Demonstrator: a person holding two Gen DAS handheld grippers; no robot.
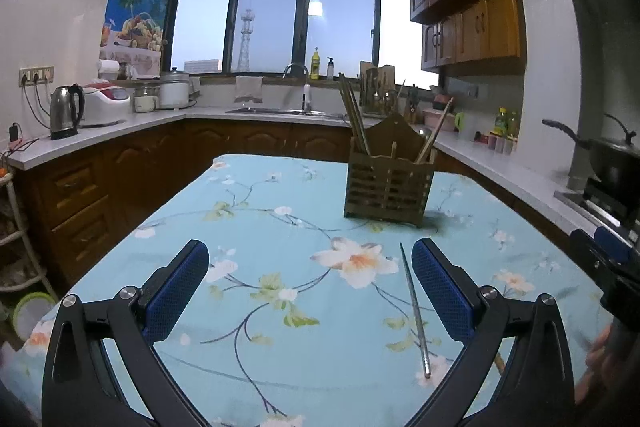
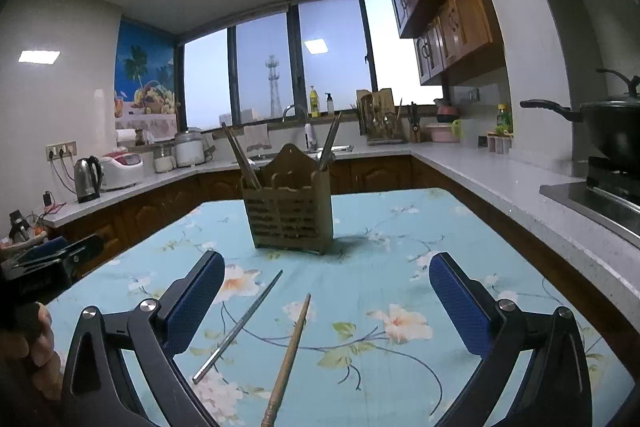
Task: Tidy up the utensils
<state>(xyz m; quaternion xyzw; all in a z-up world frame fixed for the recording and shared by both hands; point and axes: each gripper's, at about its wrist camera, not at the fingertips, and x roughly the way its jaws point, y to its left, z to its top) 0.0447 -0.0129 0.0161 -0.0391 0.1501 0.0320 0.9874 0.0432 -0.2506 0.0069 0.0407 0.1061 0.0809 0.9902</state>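
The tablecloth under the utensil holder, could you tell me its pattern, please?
Light blue tablecloth with white-and-peach flowers; clearest in the right wrist view.

No legible text, brand name, number or sign appears in either view. The yellow bottle (image 1: 315, 63) on the window sill at frame centre carries a label, and another bottle (image 2: 504, 119) stands at right; both labels are too small to read.

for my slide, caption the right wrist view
Open right gripper above a metal chopstick and wooden chopstick, facing the holder.
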